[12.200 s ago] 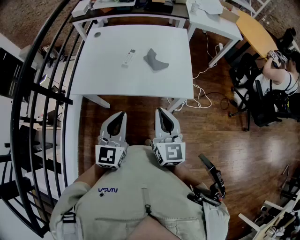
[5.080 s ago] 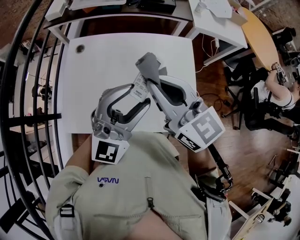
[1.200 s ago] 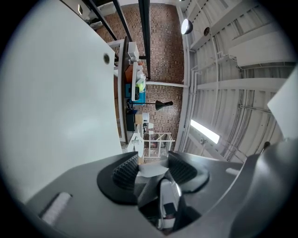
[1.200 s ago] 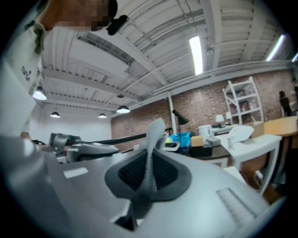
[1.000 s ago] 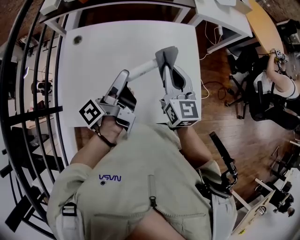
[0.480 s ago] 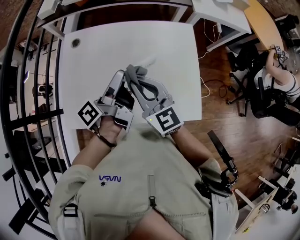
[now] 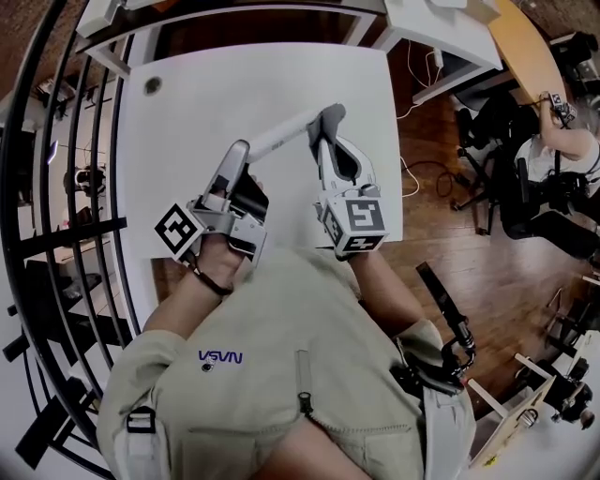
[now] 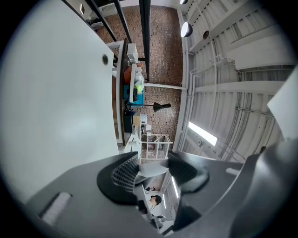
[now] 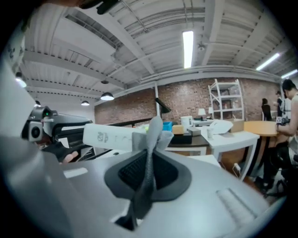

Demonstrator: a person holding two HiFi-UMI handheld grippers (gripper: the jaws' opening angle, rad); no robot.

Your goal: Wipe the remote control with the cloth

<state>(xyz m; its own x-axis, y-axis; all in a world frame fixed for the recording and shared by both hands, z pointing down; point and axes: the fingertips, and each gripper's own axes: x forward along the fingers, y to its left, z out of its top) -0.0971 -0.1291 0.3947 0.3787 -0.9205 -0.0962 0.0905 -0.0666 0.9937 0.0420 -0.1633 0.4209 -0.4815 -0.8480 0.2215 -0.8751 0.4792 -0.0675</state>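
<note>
My left gripper (image 7: 239,155) is shut on one end of the white remote control (image 7: 281,138), which sticks out up and to the right over the white table (image 7: 187,103). My right gripper (image 7: 323,131) is shut on the grey cloth (image 7: 328,118), which lies against the remote's far end. In the right gripper view the cloth (image 9: 149,153) is pinched upright between the right gripper's (image 9: 148,169) pads, and the remote (image 9: 114,137) runs across behind it. In the left gripper view a pale edge of the remote (image 8: 151,168) shows between the pads of the left gripper (image 8: 151,171).
The table has a round cable hole (image 7: 153,85) near its far left corner. A black railing (image 7: 56,187) runs along the left. Wooden floor (image 7: 441,216) lies right of the table, with a seated person (image 7: 562,150) and other desks (image 7: 422,19) beyond.
Half a second ago the right gripper and cloth were down by the left gripper's end of the remote; they have slid back out to the far end. The left gripper stays put.
</note>
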